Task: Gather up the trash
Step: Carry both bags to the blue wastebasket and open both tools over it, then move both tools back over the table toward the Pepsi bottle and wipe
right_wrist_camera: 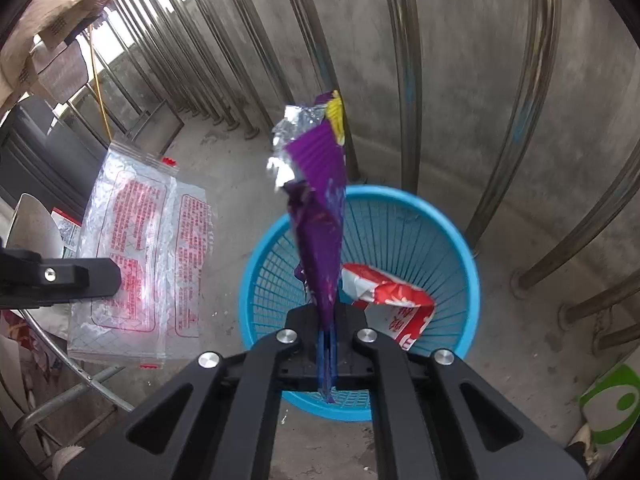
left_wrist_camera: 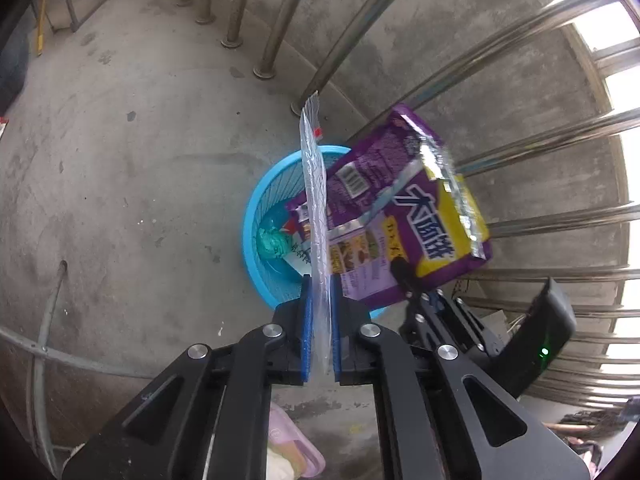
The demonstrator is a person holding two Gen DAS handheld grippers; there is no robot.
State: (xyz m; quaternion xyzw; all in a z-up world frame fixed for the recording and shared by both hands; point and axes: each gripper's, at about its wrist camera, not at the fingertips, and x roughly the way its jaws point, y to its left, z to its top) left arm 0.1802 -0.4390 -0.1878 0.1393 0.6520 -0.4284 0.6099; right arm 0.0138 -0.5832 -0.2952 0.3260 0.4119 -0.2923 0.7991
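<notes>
— Left gripper (left_wrist_camera: 320, 300) holding what?
— Clear zip bag (left_wrist_camera: 316, 184), above the blue basket (left_wrist_camera: 256, 216).
— Right gripper (right_wrist_camera: 329, 320)?
— Clamping a purple snack wrapper (right_wrist_camera: 320, 216) over the basket's rim.

We're out on a home balcony or landing, bare stained concrete floor (left_wrist_camera: 132, 184) underfoot. Steel railing bars (right_wrist_camera: 404, 80) stand all along a rough concrete wall (right_wrist_camera: 460, 40), with daylight coming between them. A quilted cloth (right_wrist_camera: 60, 12) hangs up high, a blue plastic wastebasket (right_wrist_camera: 460, 248) sits on the floor, and a pink slipper (left_wrist_camera: 296, 444) lies nearby.
</notes>
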